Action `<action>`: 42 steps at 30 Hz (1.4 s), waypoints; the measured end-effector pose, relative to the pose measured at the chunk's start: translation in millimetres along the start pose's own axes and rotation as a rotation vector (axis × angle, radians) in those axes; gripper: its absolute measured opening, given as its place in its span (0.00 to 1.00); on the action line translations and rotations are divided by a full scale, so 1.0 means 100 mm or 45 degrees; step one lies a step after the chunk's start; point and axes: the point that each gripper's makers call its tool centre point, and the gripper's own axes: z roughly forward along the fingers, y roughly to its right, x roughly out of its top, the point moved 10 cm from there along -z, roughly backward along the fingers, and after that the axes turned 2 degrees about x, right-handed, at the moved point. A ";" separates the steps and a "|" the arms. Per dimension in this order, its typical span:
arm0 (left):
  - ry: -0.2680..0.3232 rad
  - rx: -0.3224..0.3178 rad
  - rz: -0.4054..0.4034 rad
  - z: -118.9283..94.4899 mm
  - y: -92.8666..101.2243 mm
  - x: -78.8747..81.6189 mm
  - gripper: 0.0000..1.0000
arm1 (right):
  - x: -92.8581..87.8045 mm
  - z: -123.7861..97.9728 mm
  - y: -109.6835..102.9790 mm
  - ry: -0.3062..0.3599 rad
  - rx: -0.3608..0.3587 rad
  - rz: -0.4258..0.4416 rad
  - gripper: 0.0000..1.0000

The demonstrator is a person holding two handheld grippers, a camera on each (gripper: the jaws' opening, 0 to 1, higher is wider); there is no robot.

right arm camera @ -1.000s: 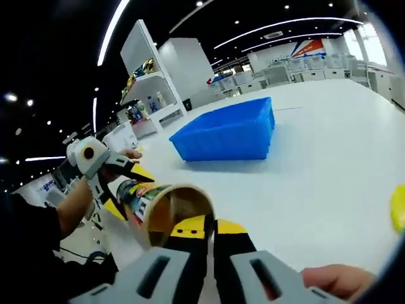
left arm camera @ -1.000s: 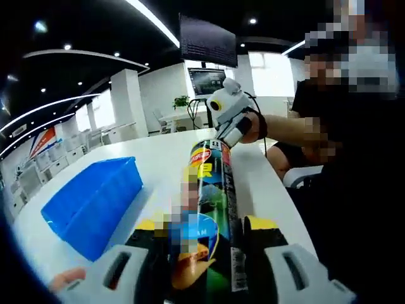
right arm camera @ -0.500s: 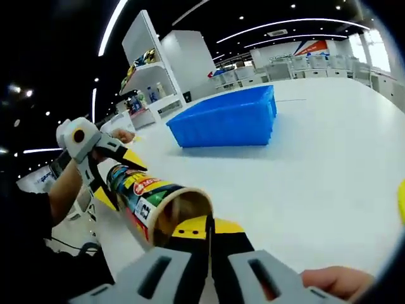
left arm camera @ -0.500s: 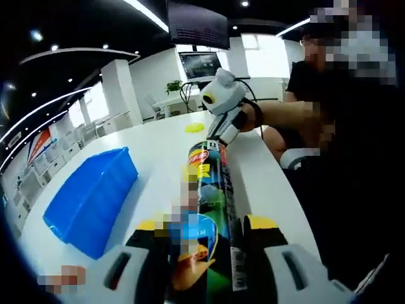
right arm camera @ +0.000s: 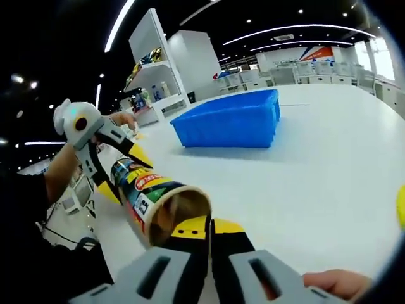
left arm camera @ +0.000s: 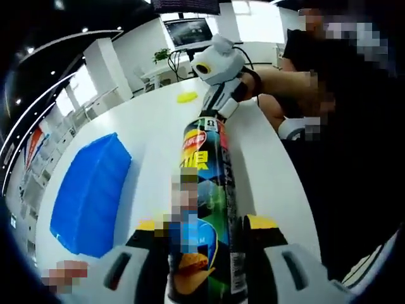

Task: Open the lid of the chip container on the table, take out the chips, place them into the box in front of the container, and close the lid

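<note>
The left gripper (left arm camera: pixel 202 253) pinches the chip container (left arm camera: pixel 204 190) lengthwise above the table (right arm camera: pixel 329 177), its open mouth at the right gripper (right arm camera: pixel 209 244), whose jaws press together, the blue box (right arm camera: pixel 231 120) beyond

Chip container (left arm camera: pixel 204 209) label partly blurred; inside of its open mouth (right arm camera: pixel 179 214) too dim to tell contents.
</note>
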 end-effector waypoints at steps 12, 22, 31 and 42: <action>-0.214 -0.028 0.042 0.06 0.09 0.14 0.46 | 0.07 -0.09 0.29 -0.097 0.305 0.404 0.11; -0.274 -0.003 0.011 0.04 0.13 0.13 0.46 | 0.19 0.03 0.24 -0.127 0.513 0.613 0.10; -0.246 -0.040 -0.066 0.00 0.08 0.05 0.47 | 0.29 0.22 0.31 -0.345 0.657 0.611 0.08; -0.286 -0.015 -0.067 -0.02 -0.01 -0.10 0.50 | 0.10 0.36 0.02 -0.509 0.549 0.363 0.01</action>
